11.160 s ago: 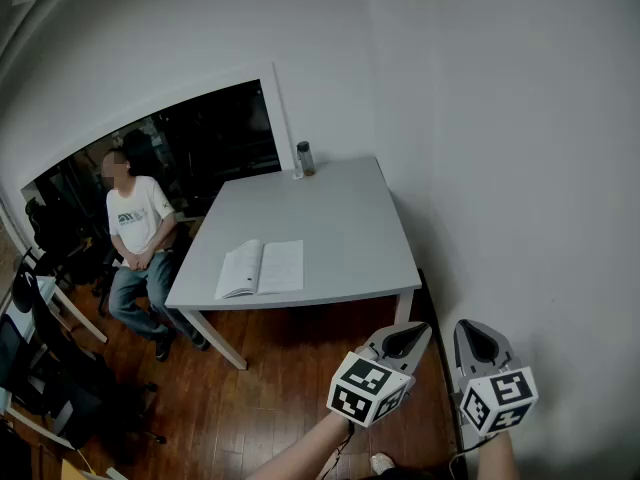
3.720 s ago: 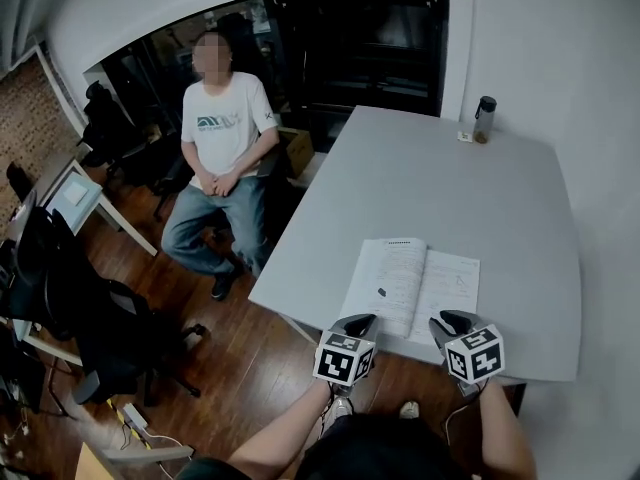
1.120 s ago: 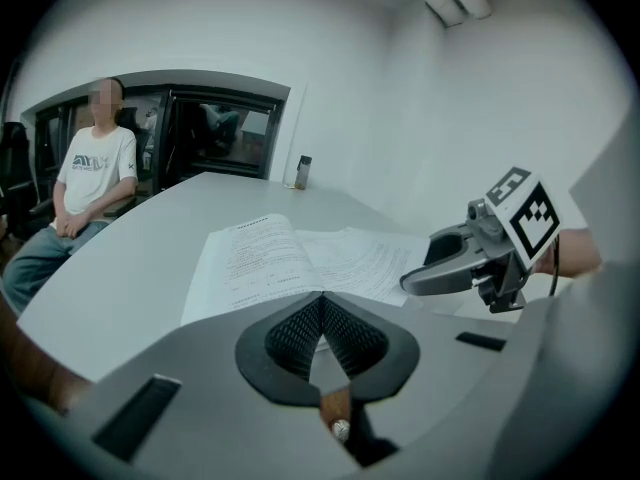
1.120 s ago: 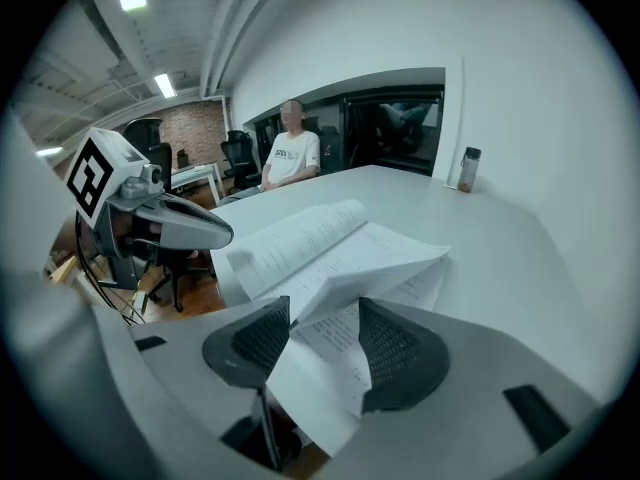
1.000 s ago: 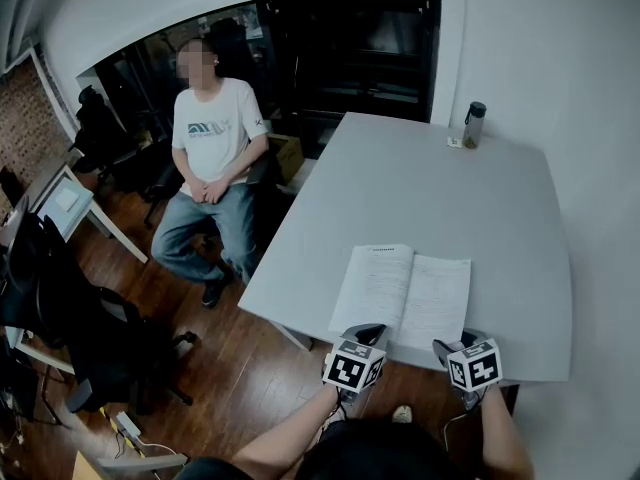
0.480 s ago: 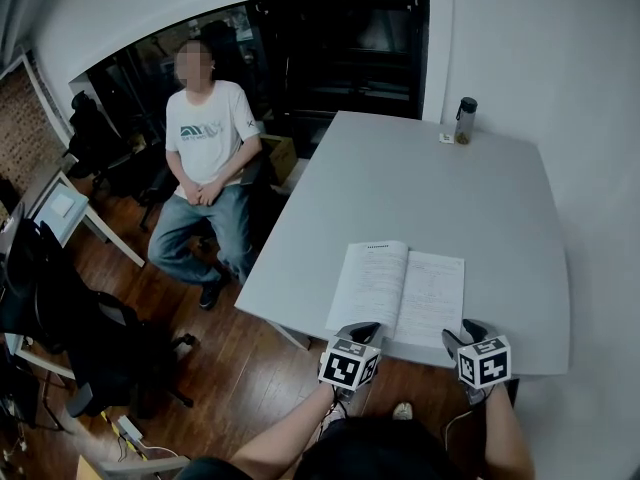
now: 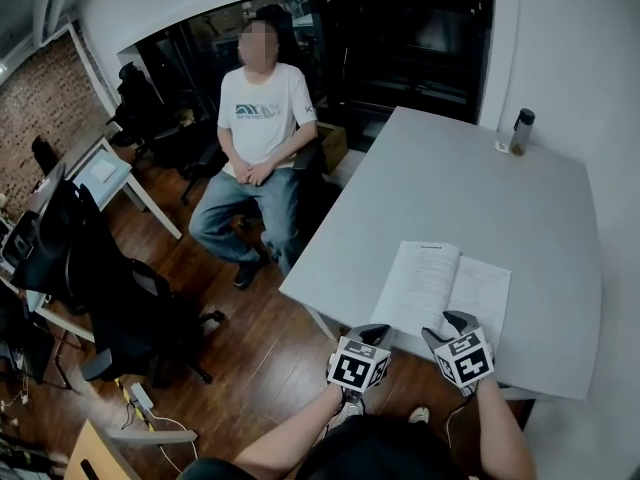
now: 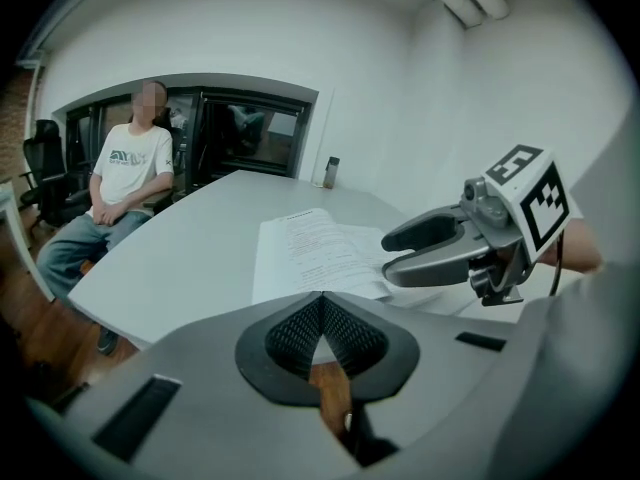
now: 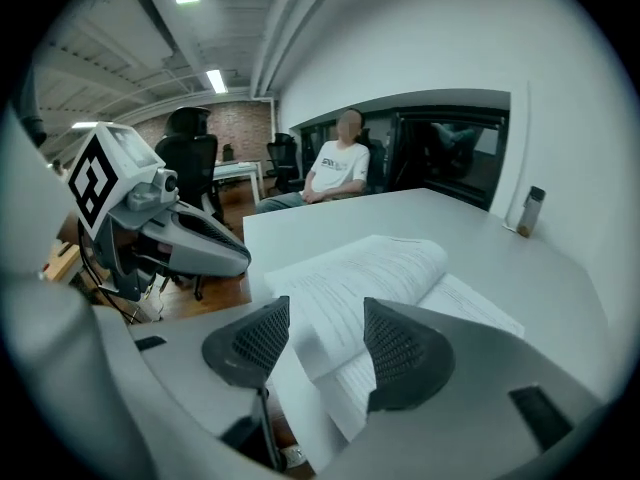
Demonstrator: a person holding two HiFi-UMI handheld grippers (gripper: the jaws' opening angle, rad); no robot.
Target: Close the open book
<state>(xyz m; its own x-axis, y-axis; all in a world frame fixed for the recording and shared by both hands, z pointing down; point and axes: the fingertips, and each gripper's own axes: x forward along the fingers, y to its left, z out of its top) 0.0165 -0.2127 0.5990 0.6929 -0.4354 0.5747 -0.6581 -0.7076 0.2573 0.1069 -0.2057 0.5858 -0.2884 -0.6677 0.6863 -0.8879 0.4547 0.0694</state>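
Observation:
The open book (image 7: 446, 287) lies flat near the front edge of the grey table (image 7: 450, 193), its left pages stacked thicker. My right gripper (image 7: 456, 322) is open at the book's near edge. In the right gripper view the book's near corner (image 9: 330, 298) shows between the spread jaws of that gripper (image 9: 322, 343); contact cannot be told. My left gripper (image 7: 373, 335) hangs just off the table's front edge, left of the book, shut on nothing. The left gripper view shows its pads (image 8: 322, 313) meeting, with the book (image 8: 315, 251) and the right gripper (image 8: 432, 251) beyond.
A dark bottle (image 7: 518, 131) stands at the table's far right corner by the wall. A person in a white T-shirt (image 7: 258, 128) sits on a chair beyond the table's left side. Black office chairs (image 7: 105, 303) and a desk (image 7: 95, 173) stand on the wood floor at left.
My right gripper has moved left and forward from beside the book's right corner to its near edge. The left gripper holds its place. The head view has swung left.

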